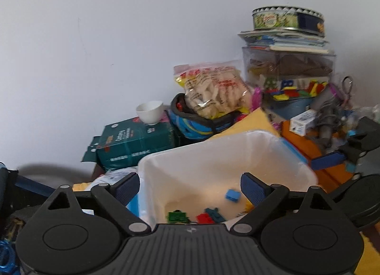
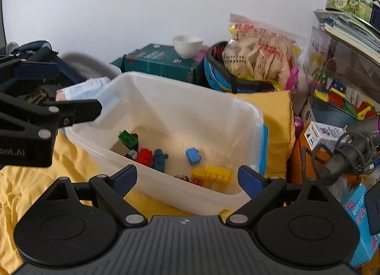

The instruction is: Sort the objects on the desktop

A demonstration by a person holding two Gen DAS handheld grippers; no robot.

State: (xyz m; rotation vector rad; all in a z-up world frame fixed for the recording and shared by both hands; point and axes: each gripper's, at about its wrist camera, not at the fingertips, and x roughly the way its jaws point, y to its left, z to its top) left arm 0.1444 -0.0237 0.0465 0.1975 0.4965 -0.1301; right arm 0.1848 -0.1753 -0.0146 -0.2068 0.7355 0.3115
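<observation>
A translucent white plastic bin (image 2: 166, 94) stands on a yellow cloth (image 2: 35, 191). On its floor lie toy blocks: green (image 2: 127, 138), red (image 2: 144, 155), teal (image 2: 160, 156), blue (image 2: 192, 155) and yellow (image 2: 212, 172). My right gripper (image 2: 187, 176) is open at the bin's near wall, with nothing between its pads. My left gripper (image 1: 190, 185) hangs open over the same bin (image 1: 237, 151), with the blue block (image 1: 232, 195) and the green block (image 1: 177, 216) below it. It also shows at the left of the right wrist view, by the bin's left rim.
Clutter lines the wall behind the bin: a green box (image 1: 135, 142) with a white cup (image 1: 150, 112) on it, a snack bag (image 1: 213, 89) in a blue basket, and a clear case of blocks (image 1: 289, 70) under books and a tin (image 1: 287, 18). A grey corded device (image 2: 344, 153) lies at the right.
</observation>
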